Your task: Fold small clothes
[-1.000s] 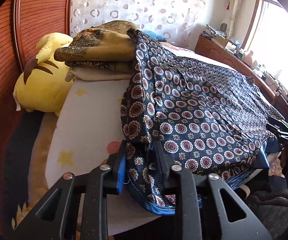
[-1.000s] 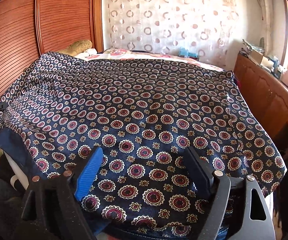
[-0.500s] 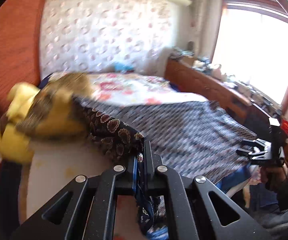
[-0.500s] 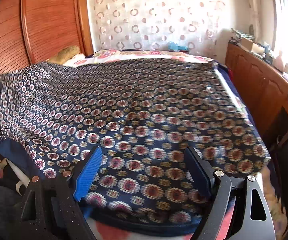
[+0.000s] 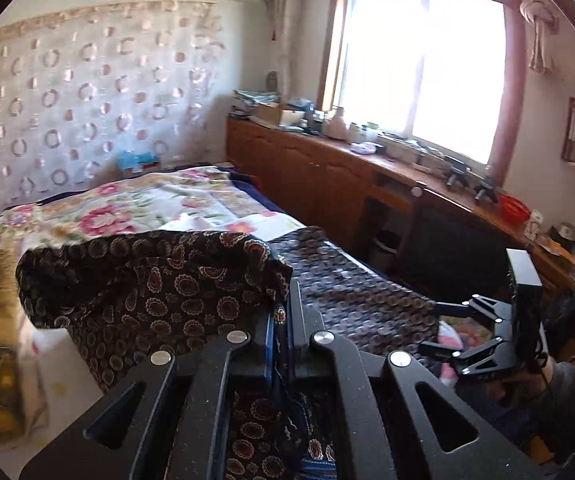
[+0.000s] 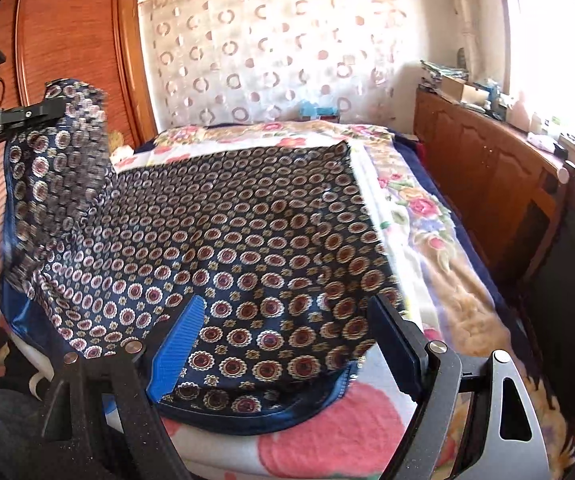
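Note:
A navy garment (image 6: pixel 239 240) with red and gold medallions lies spread on the bed. My left gripper (image 5: pixel 283 320) is shut on its left edge (image 5: pixel 159 292) and holds that edge lifted above the bed; it shows at the upper left in the right wrist view (image 6: pixel 43 114). My right gripper (image 6: pixel 291 344) is open, its blue pad and black pad either side of the garment's near hem, holding nothing. It also shows at the lower right in the left wrist view (image 5: pixel 439 328).
A floral blanket (image 6: pixel 419 208) covers the bed. A wooden cabinet run (image 5: pixel 327 172) with clutter lines the right side under the window (image 5: pixel 419 68). A wooden wardrobe (image 6: pixel 75 32) stands at the left. A patterned curtain (image 6: pixel 271 52) hangs behind.
My left gripper has closed on the garment's left edge, lifted it and swung it up and to the right. The right gripper has stayed open at the near hem.

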